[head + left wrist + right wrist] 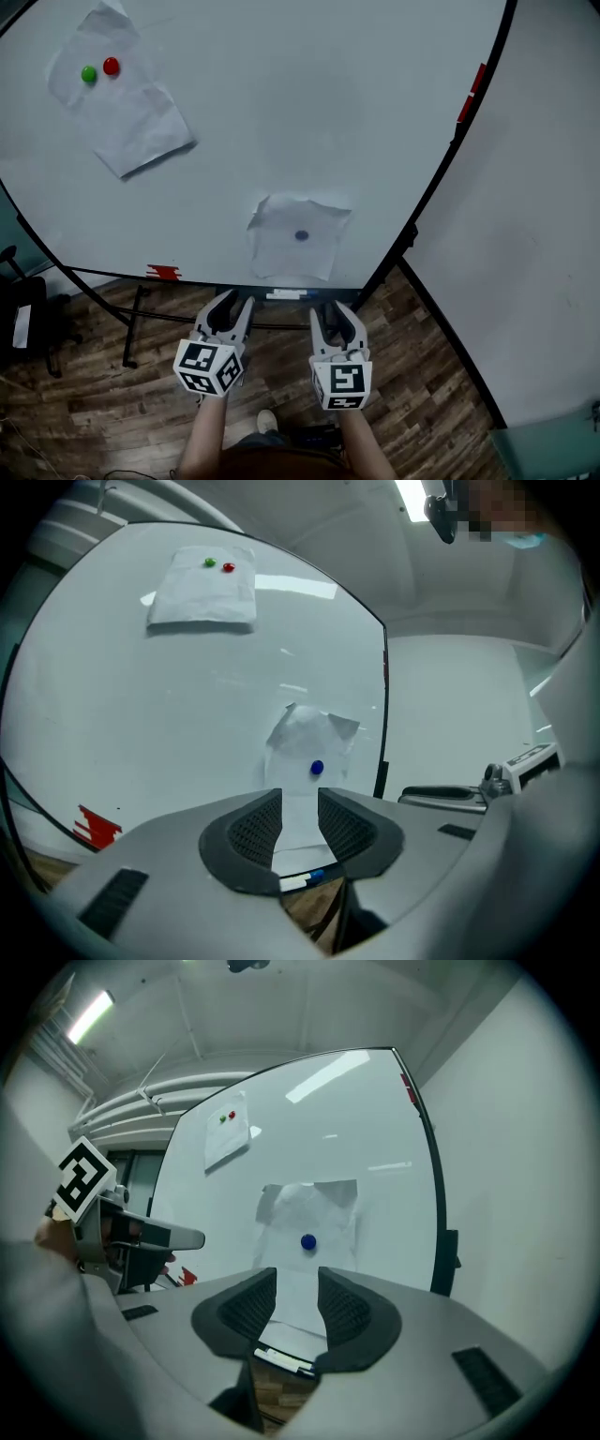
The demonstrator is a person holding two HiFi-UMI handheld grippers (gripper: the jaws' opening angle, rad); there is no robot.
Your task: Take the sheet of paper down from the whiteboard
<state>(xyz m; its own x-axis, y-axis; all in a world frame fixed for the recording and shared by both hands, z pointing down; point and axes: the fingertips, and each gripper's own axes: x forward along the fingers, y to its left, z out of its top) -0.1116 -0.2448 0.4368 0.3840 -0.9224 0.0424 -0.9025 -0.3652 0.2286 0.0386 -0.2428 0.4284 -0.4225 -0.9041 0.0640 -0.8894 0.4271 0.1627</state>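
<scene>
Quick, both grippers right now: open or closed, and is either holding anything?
Left gripper: jaws open, holding nothing.
Right gripper: jaws open, holding nothing.

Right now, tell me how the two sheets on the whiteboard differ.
The upper sheet is pinned by a green magnet and a red magnet; the lower sheet by one blue magnet. The upper sheet hangs high on the left; the lower sheet sits near the bottom edge. Both are white, creased and on the whiteboard.
</scene>
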